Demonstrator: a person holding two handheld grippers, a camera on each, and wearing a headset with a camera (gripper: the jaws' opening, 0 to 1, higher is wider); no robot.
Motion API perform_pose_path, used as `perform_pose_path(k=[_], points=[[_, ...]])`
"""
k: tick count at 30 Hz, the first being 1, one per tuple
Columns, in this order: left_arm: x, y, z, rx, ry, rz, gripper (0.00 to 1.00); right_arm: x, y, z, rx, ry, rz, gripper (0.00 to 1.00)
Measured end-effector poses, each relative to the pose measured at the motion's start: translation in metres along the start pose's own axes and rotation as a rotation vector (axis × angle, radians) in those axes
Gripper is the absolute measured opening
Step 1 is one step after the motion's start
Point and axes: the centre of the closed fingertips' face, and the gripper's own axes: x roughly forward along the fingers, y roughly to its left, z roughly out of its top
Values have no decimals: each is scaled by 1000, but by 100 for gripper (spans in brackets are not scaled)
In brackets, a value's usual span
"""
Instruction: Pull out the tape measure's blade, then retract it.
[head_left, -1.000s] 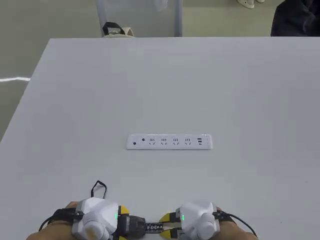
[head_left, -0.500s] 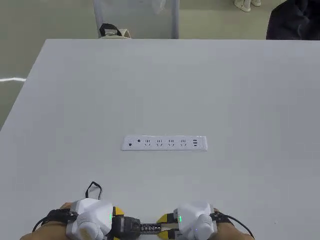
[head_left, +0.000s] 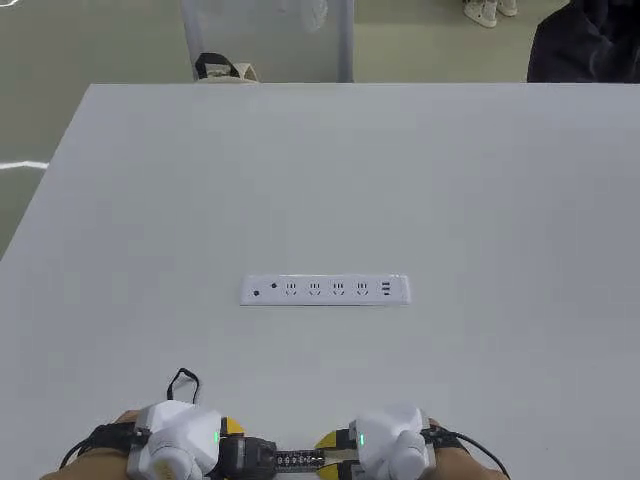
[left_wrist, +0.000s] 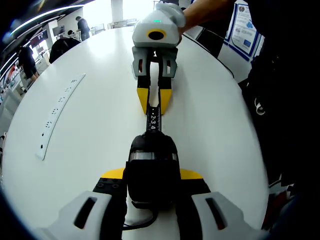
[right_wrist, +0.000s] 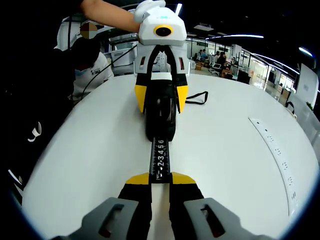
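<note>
table (head_left: 320, 170): white, matte, flat.
pwr strip (head_left: 324, 290): white bar, mid-table, far of both grippers.
L gripper (head_left: 243, 458): near-left; yellow-tipped fingers clamped on tape case (left_wrist: 152, 165), black, rounded.
R gripper (right_wrist: 160, 179): near-right; fingers narrow, pinching blade (right_wrist: 160, 155) end.
blade: black, numerals 2-6 legible; exposed span slightly longer vs 1 s ago.
strap (head_left: 183, 382): black loop, just far of L gripper.

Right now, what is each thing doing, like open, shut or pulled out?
left gripper, shut on the tape measure.
right gripper, shut on the blade.
tape measure, held by its case.
blade, pulled out a short way.
power strip, flat on the table, nothing plugged in.
</note>
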Motion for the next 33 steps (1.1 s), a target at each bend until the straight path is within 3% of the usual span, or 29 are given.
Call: perform_pose_path(k=[33], points=[[1,0,-2,-4,1,2,34,-21,1,-20,15,27,-7,10]])
